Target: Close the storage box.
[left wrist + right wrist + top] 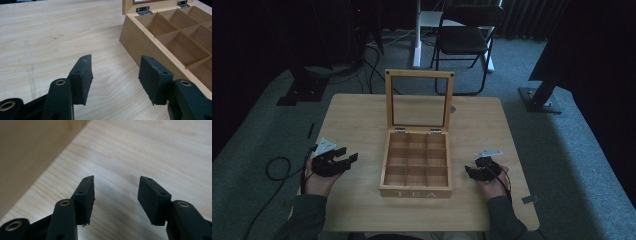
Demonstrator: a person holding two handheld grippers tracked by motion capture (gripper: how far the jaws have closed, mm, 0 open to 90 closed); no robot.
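Note:
A wooden tea box (416,192) marked TEA stands at the table's middle, its glass-paned lid (419,101) upright and open. Its divided compartments (182,42) look empty. My left gripper (347,159) rests on the table left of the box, open, with nothing between its jaws; in the left gripper view (115,75) the box's side wall lies just to the right. My right gripper (471,172) sits right of the box, open and empty (116,195), with the box wall (27,157) on its left.
The light wooden table (362,115) has bare room on both sides of the box. A folding chair (466,37) and dark stands (542,95) lie beyond the far edge. Cables (277,170) trail off the table's left.

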